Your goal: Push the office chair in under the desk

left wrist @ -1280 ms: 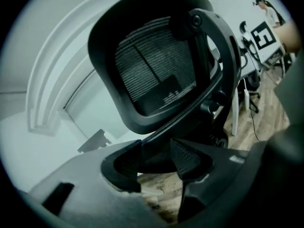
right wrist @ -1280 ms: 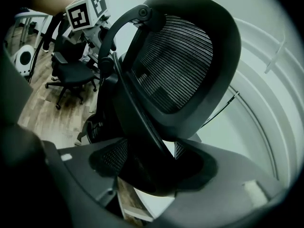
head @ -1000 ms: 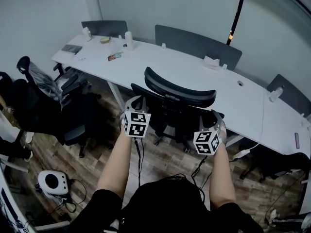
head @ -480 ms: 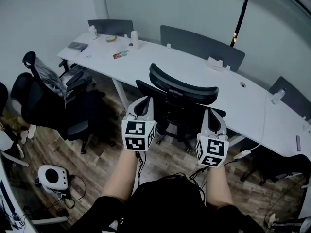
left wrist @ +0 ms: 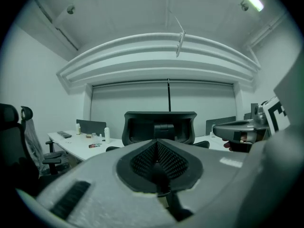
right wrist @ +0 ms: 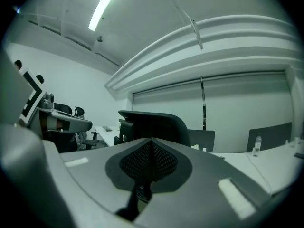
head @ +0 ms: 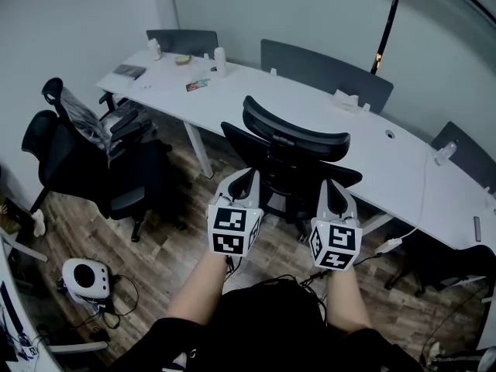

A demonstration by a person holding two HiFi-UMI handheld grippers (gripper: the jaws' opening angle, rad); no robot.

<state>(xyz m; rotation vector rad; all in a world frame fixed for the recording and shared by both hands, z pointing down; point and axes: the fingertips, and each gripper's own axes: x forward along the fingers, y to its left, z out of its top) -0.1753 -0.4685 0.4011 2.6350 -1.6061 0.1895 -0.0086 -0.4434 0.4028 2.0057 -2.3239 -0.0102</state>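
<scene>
The black office chair (head: 291,149) stands with its seat under the long white desk (head: 364,142) and its back and headrest toward me. My left gripper (head: 244,178) and right gripper (head: 335,188) hover just short of the chair's back, one on each side, and neither touches it. Both are shut with nothing between their jaws. The left gripper view has the shut left gripper (left wrist: 156,148) pointing at the chair's headrest (left wrist: 160,127). From the right gripper view, the shut right gripper (right wrist: 151,148) sits below the chair (right wrist: 152,125), which shows from the side.
A second black chair (head: 93,161) stands out on the wood floor at the left. A white round device (head: 84,279) and cables lie on the floor at the lower left. Bottles and small items (head: 219,59) sit on the desk, with grey dividers (head: 325,72) behind.
Both grippers have drawn back from the chair's back toward me and come lower in the head view. The chair stays tucked under the desk.
</scene>
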